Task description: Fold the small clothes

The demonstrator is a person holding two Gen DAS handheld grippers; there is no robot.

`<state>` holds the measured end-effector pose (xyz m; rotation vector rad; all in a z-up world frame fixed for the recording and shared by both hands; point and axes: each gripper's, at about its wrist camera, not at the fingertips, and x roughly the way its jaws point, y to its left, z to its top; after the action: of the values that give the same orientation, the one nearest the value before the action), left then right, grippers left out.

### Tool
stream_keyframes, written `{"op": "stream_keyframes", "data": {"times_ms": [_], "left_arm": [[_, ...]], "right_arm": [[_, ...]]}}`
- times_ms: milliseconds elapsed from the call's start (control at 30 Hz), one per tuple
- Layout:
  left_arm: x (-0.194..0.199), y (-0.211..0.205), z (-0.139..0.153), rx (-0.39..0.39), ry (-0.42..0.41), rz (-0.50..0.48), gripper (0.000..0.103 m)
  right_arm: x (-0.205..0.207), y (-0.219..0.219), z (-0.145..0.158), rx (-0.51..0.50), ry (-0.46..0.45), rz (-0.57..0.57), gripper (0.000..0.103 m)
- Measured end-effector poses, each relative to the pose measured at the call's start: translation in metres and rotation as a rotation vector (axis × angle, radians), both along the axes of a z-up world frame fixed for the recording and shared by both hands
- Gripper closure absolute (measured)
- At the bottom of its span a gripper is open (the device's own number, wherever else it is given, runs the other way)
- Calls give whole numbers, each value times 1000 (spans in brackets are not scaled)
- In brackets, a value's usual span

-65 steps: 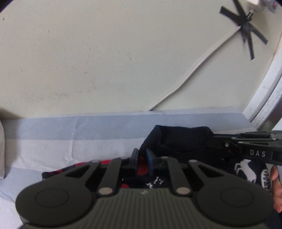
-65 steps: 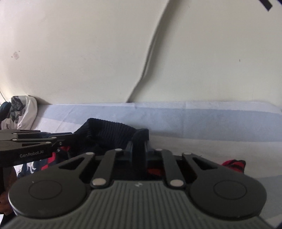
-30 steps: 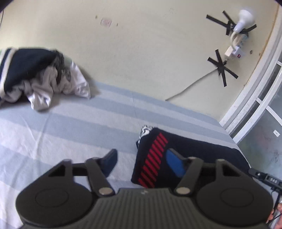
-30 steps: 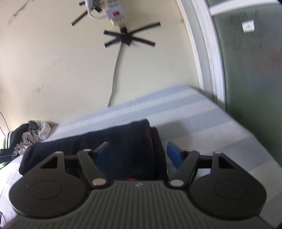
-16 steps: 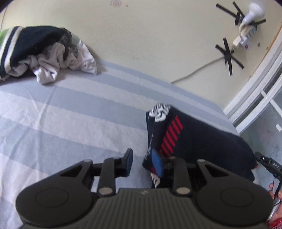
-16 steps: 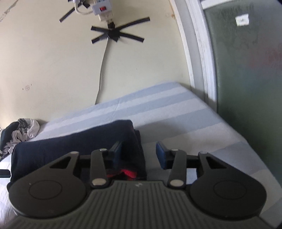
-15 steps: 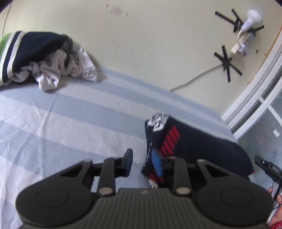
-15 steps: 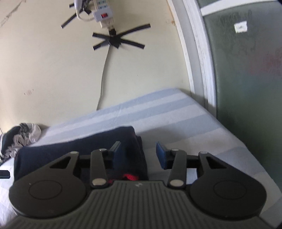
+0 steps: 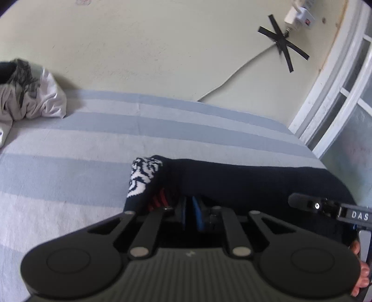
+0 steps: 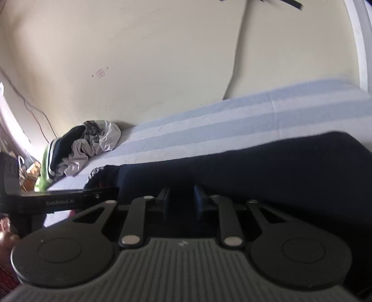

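**Both grippers clamp the near edge of a folded dark garment on a striped bed**

The left gripper [image 9: 191,215] has its blue-padded fingers [image 9: 197,215] drawn almost together, pinching the near left edge of the folded navy knitted garment [image 9: 244,178]. Beside the fingers, the garment's red stripes and a white-patterned corner turn up at its left end. The right gripper [image 10: 180,201] is closing its jaws, and the dark cloth fills the gap between its fingers [image 10: 198,197], which press on the garment's near edge toward its right end.

The garment [image 10: 255,167] lies as a long, low band across the near part of the bed covered with a pale blue and white striped sheet [image 9: 93,144]. In the left wrist view, the other gripper's black body marked "DAS" shows at the right edge, with a person's fingertips under it.

At the bed's far left, against the cream wall [image 9: 151,46], sits a crumpled pile of white, grey and navy clothes [image 10: 83,144], well apart from the garment. A white cable [image 9: 232,81] runs down the wall, held by crossed strips of black tape [image 9: 284,44], below a white plug adapter [image 9: 300,15]. A white-framed frosted glass door [image 9: 344,97] stands at the right.
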<state>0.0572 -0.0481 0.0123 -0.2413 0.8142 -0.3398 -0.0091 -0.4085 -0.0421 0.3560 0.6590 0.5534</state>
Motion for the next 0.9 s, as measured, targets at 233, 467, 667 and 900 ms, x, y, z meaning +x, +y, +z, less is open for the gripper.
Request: {"op": "stream_keyframes", "data": {"times_ms": [233,467,667,900], "left_arm": [[-24,2,30,-117,-36,-56,91],[-14,-71,22,-87,-24,-196,75],[-33,-112,2,154,-172,-214,71],[-58,-126,-9,247,-277,-205,68]], "right_arm": [[-83,-108,21,93,-58,-209,48],[-109,-171,-4,237,60,-424,22],[-94,-155,-25,331,91,-355,11],[-100,-148,-27,293,17,-360,10]]}}
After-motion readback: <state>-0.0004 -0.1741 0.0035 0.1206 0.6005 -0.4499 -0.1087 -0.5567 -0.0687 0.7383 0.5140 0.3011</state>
